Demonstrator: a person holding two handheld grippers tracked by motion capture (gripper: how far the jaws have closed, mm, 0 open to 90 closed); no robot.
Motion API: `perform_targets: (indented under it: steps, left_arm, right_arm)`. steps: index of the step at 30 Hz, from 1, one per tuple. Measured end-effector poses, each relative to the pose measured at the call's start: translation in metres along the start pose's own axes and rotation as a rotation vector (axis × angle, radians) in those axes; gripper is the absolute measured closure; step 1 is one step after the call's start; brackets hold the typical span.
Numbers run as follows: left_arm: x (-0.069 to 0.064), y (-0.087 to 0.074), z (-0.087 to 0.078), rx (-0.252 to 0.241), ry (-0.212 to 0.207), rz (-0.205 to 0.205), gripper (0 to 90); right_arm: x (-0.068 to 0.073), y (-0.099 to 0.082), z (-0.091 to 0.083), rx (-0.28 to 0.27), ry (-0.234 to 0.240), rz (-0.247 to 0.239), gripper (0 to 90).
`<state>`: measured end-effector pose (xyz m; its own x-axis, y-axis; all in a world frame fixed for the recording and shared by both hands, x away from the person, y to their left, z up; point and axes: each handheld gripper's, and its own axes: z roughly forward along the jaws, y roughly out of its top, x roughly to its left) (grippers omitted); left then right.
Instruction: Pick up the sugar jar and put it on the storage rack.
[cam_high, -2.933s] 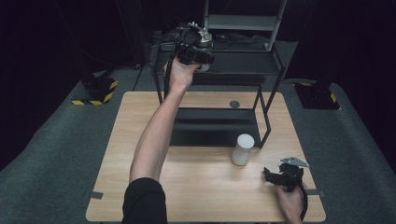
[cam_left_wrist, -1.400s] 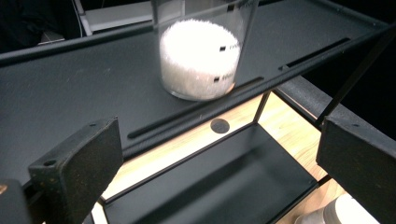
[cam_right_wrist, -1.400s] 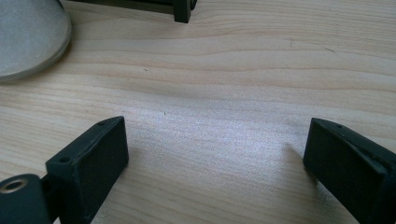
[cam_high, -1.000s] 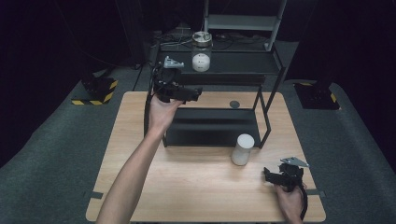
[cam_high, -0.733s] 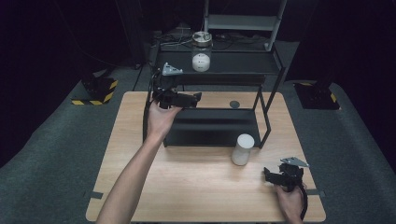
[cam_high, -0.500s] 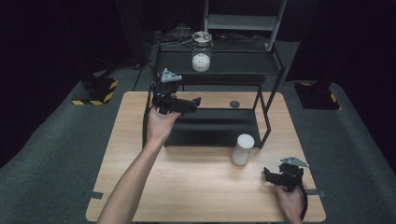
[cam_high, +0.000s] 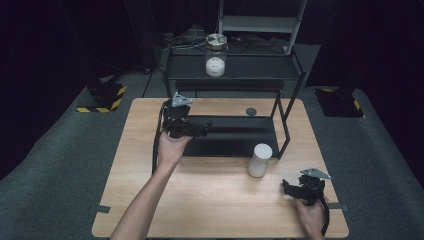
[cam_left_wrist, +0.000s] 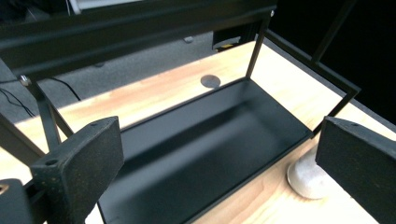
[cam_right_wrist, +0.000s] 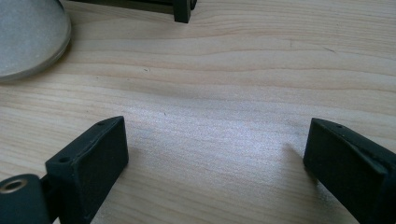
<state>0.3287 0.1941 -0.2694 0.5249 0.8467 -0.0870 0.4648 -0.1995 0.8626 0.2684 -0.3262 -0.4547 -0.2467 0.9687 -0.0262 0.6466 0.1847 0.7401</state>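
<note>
The left gripper (cam_high: 200, 131) was held up over the left end of the black tray (cam_high: 235, 145) on the wooden table (cam_high: 140, 165), jaws spread wide w/ nothing btwn them. In the left gripper view (cam_left_wrist: 219, 154) they framed the empty tray (cam_left_wrist: 196, 154), its thin black frame (cam_left_wrist: 254, 46) and a small round mark (cam_left_wrist: 210, 81) on the tabletop past the tray's far edge.

The right gripper (cam_high: 290, 189) sat low near the table's front right corner, hand (cam_high: 310, 217) behind it. In the right gripper view (cam_right_wrist: 215, 154) its jaws were also spread, empty, just above bare wood (cam_right_wrist: 224, 84).

A white cylinder (cam_high: 259, 160) stood upright on the table just in front of the tray, near the frame's right front leg (cam_high: 285, 145); its base showed in both gripper views (cam_left_wrist: 308, 179) (cam_right_wrist: 28, 37).

On the black shelf (cam_high: 260, 67) atop the frame stood a glass jar (cam_high: 216, 55), lid on, w/ white stuff inside, well apart from both grippers. Yellow-black striped blocks (cam_high: 107, 97) lay on the grey floor off the table's far left corner.
</note>
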Motion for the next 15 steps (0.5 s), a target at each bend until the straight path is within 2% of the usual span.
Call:
perform_targets:
  steps: [6, 15]
  left_arm:
    - [0.002, -0.024, 0.007, 0.019, 0.000, -0.023, 1.1]
    - [0.006, -0.047, 0.014, 0.045, 0.008, -0.035, 1.3]
  right_arm:
    - [0.000, 0.000, 0.000, 0.000, 0.000, 0.000, 5.7]
    - [0.000, 0.000, 0.000, 0.000, 0.000, 0.001, 5.7]
